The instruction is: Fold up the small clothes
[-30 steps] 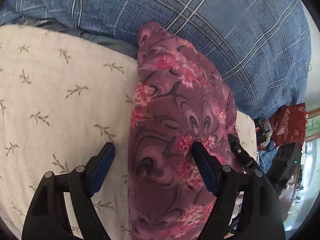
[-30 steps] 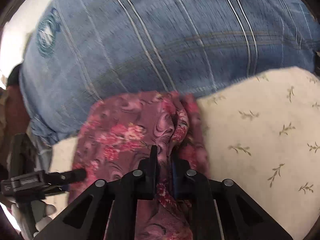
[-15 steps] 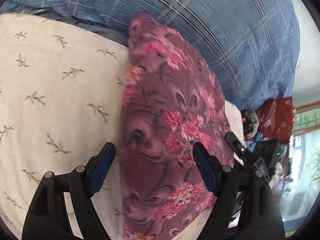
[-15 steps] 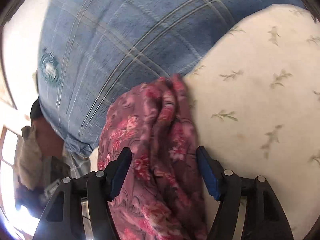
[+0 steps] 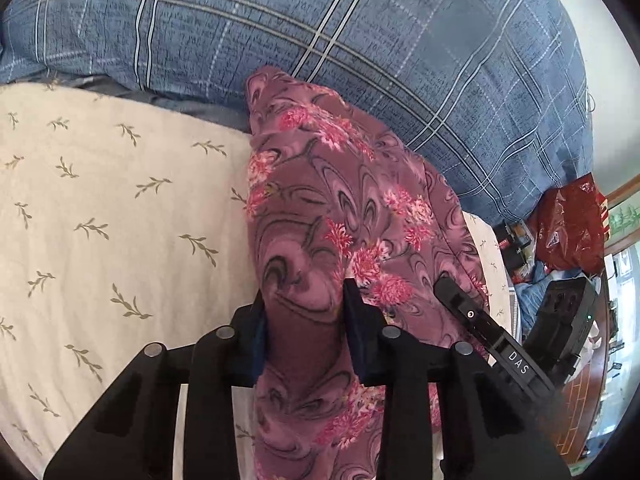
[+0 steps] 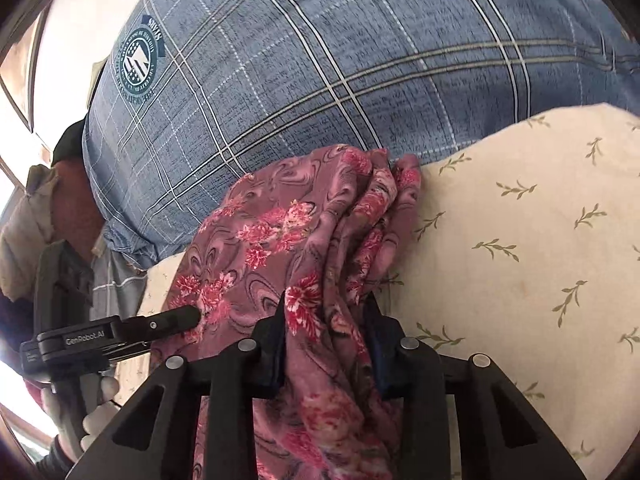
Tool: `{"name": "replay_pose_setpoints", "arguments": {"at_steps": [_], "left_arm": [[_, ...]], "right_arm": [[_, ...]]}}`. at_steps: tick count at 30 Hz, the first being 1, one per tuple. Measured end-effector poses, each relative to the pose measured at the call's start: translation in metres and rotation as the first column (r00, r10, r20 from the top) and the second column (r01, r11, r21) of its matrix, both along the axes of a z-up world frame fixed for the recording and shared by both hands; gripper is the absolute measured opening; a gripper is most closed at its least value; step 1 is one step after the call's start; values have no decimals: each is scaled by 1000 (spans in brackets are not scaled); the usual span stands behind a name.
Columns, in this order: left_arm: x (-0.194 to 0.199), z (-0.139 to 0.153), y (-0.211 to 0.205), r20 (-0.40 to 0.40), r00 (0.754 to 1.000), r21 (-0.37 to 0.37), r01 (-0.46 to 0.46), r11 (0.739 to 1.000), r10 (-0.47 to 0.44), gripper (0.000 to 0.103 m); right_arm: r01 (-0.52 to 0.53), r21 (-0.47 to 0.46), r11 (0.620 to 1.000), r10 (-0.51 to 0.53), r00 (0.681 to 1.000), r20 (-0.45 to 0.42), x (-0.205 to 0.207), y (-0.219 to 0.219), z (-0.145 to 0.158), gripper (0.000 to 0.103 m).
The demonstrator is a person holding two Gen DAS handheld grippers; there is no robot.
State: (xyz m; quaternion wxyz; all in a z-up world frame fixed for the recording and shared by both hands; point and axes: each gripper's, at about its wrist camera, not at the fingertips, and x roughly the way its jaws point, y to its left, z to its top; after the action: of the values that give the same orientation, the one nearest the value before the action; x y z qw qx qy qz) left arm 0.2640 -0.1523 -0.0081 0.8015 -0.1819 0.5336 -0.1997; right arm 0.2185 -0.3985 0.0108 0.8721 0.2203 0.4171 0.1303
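- The left gripper (image 5: 305,312) is clamped on the purple floral garment (image 5: 340,216).
- The right gripper (image 6: 326,320) pinches its bunched folds.
- The garment lies on the cream leaf-print sheet (image 5: 100,208), touching the blue plaid pillow (image 5: 360,40).

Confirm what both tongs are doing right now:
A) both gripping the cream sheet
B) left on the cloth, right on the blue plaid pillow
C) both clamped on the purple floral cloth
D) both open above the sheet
C: the left tongs and the right tongs each have their fingers pinched on a bunch of the purple floral cloth.
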Motion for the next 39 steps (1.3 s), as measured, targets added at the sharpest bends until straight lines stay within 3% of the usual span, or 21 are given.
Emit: {"name": "replay_pose_setpoints", "arguments": {"at_steps": [11, 27, 34, 39], "left_arm": [[-18, 15, 21, 24, 1000, -5, -12, 1000, 12, 29], [-89, 6, 111, 1, 998, -12, -62, 998, 62, 29], [-121, -3, 154, -31, 995, -52, -96, 994, 94, 29], [-136, -3, 179, -32, 992, -80, -121, 989, 119, 29]], "right_arm": [[16, -8, 1000, -16, 1000, 11, -25, 15, 10, 30], [-100, 91, 991, 103, 994, -30, -82, 83, 17, 30], [-128, 235, 964, 141, 989, -41, -114, 113, 14, 30], [-129, 359, 924, 160, 985, -58, -135, 124, 1, 30]]}}
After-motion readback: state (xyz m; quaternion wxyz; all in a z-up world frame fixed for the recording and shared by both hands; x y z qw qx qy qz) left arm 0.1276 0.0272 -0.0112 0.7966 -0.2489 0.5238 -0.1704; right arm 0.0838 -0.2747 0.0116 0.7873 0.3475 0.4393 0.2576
